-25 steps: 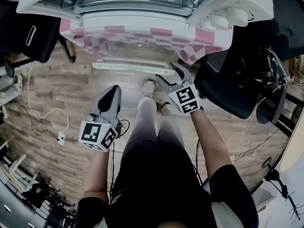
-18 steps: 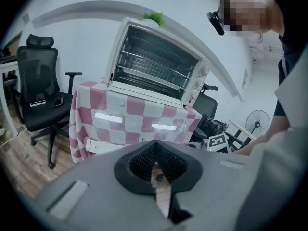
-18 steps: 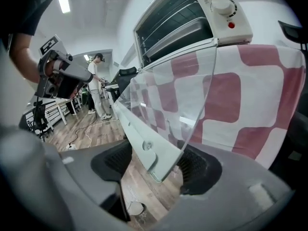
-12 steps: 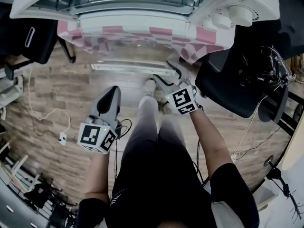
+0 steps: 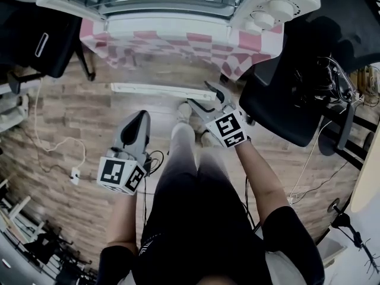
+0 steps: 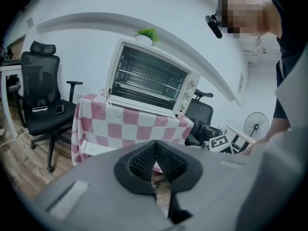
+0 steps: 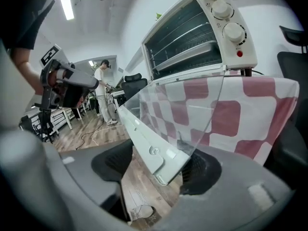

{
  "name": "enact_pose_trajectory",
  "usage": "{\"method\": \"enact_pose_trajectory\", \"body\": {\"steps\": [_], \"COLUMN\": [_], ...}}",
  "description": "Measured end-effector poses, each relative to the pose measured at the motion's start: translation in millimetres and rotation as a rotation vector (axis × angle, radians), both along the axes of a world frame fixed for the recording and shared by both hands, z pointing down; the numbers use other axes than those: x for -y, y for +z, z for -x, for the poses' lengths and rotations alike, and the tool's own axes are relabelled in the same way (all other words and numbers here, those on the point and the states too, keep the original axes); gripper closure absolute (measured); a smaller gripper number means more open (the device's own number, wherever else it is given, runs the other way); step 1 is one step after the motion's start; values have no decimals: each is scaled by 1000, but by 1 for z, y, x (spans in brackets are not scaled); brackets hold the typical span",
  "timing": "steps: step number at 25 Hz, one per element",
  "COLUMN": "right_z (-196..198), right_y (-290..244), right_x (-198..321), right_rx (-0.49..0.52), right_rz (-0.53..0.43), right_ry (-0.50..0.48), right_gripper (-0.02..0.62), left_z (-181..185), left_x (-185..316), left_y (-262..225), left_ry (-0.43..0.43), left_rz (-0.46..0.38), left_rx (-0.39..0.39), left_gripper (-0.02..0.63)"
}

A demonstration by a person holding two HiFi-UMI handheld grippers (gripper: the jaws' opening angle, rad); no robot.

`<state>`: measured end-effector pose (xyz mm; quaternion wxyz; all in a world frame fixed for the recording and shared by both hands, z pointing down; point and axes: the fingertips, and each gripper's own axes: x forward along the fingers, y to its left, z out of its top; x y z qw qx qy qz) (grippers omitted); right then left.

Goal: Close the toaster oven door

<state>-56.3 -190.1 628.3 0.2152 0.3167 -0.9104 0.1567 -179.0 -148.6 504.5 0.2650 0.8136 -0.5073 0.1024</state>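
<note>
The white toaster oven (image 5: 172,2) stands on a table under a pink-checked cloth (image 5: 240,49). Its glass door hangs open toward me, with the white handle bar (image 5: 160,89) at the front edge. My right gripper (image 5: 206,98) is open. The right end of the door handle (image 7: 150,147) sits between its pads, with a gap on the left side. My left gripper (image 5: 141,119) is shut on nothing, low and left of the door, over the wooden floor. In the left gripper view the oven (image 6: 149,81) shows its open cavity and racks ahead of those jaws (image 6: 155,150).
One black office chair (image 5: 35,40) stands left of the table and another (image 5: 285,105) right of it, close to my right arm. A white cable (image 5: 53,141) lies on the floor. A person (image 7: 102,93) stands far off in the room.
The head view has shifted slightly, so the oven sits higher in the frame. My right gripper stays at the door's right end. The left gripper has barely moved.
</note>
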Motion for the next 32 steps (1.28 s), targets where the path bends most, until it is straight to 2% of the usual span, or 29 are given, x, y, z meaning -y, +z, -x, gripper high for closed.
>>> {"method": "enact_pose_trajectory", "body": {"steps": [12, 24, 32], "right_z": [4, 1, -4], "right_y": [-91, -140, -180], "right_x": [-21, -11, -1], "right_rx": [172, 248, 322], "right_rz": [-38, -24, -1], "right_ry": [41, 90, 104], "right_gripper": [307, 313, 380], "left_z": [-14, -27, -33], "left_x": [-34, -40, -27], "left_y": [-41, -84, -109], "left_ry": [-25, -44, -22], "left_rz": [-82, -181, -234], "left_rx": [-36, -76, -92], "left_gripper": [587, 588, 588]}}
